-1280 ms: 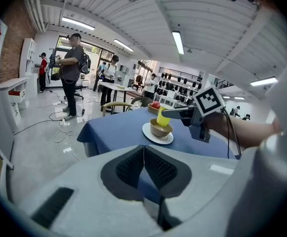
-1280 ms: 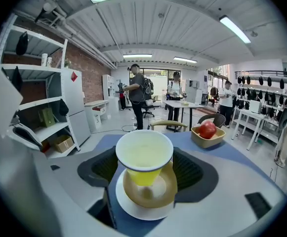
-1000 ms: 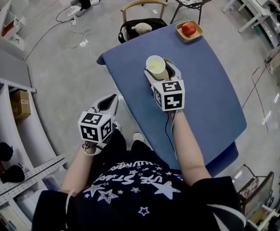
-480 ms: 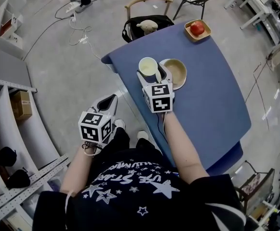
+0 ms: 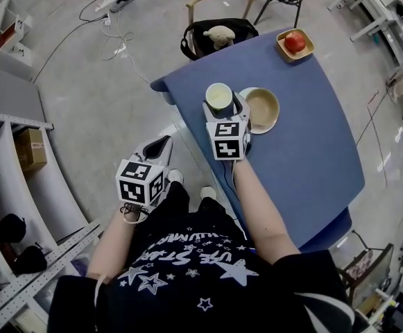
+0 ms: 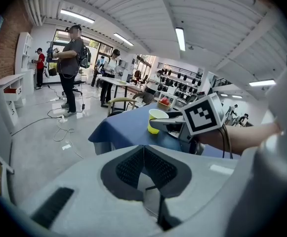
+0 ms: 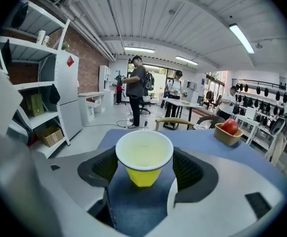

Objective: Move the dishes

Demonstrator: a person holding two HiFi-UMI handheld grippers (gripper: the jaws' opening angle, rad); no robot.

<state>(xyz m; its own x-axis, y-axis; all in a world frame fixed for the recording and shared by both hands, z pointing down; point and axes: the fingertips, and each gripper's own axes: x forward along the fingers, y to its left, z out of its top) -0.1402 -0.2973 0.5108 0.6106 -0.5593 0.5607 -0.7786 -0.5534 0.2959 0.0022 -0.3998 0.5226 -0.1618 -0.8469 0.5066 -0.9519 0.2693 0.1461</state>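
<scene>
Head view: the right claw [image 5: 223,108] is clamped on a yellow paper cup with a white inside [image 5: 218,97], held upright over the near left part of the blue cloth-covered worktop [image 5: 305,144]. Just to the right of the cup a tan round bowl [image 5: 263,107] sits on a pale plate [image 5: 244,94]. At the far corner a red apple [image 5: 295,41] lies in a square wooden dish [image 5: 282,48], well apart from the bowl. The left claw [image 5: 161,144] hangs off the worktop, above the grey floor [image 5: 104,109] by the person's knee.

Left gripper view: its jaws are pressed together with nothing between them. Beyond them, the cup shows at the tip of the right claw, low over the worktop; whether its base touches the cloth cannot be told.

Right gripper view: the cup stands upright between the two dark pads [image 7: 103,168], both of which meet its sides under the rim. It looks empty. The plate's pale edge curves below the right pad, and the apple in its dish stands far right.
</scene>
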